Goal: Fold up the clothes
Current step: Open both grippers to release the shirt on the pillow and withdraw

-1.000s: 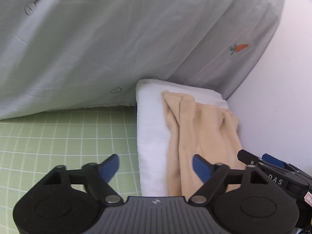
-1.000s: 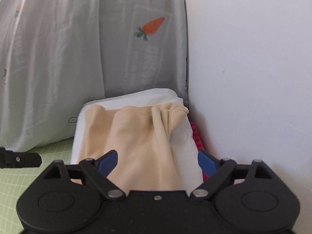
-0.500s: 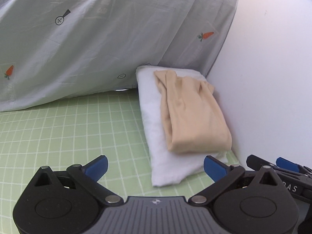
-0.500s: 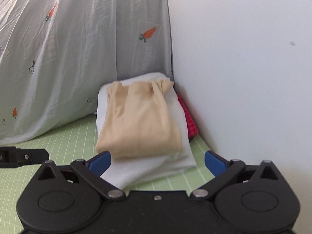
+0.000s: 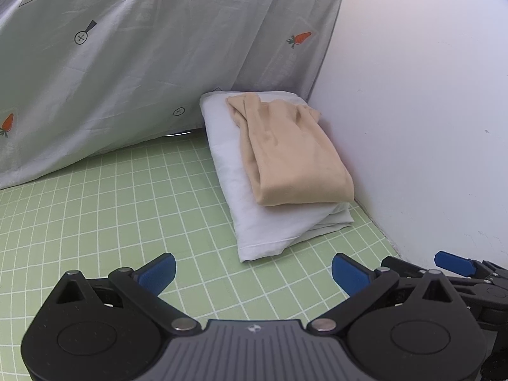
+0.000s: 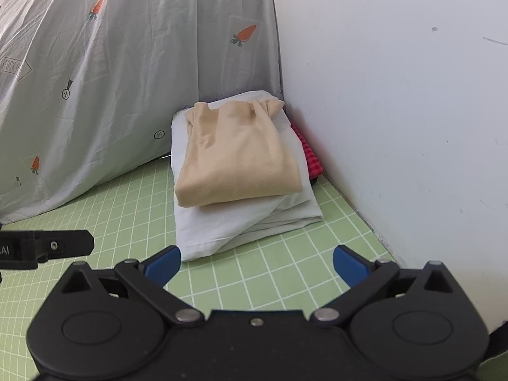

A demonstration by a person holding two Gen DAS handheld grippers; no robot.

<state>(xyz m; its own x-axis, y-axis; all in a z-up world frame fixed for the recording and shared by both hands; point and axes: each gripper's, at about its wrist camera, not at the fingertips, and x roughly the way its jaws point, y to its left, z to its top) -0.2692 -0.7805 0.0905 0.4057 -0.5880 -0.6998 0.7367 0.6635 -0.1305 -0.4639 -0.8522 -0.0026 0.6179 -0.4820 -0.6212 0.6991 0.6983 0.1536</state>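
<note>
A gray sheet with little carrots hangs far out past the left gripper, whose blue fingers are spread wide and hold nothing. Ahead of both grippers, on the green grid surface, a folded tan cloth lies on top of a folded white cloth. The right gripper is spread wide too and holds nothing. A red cloth peeks out beside the white wall.
</note>
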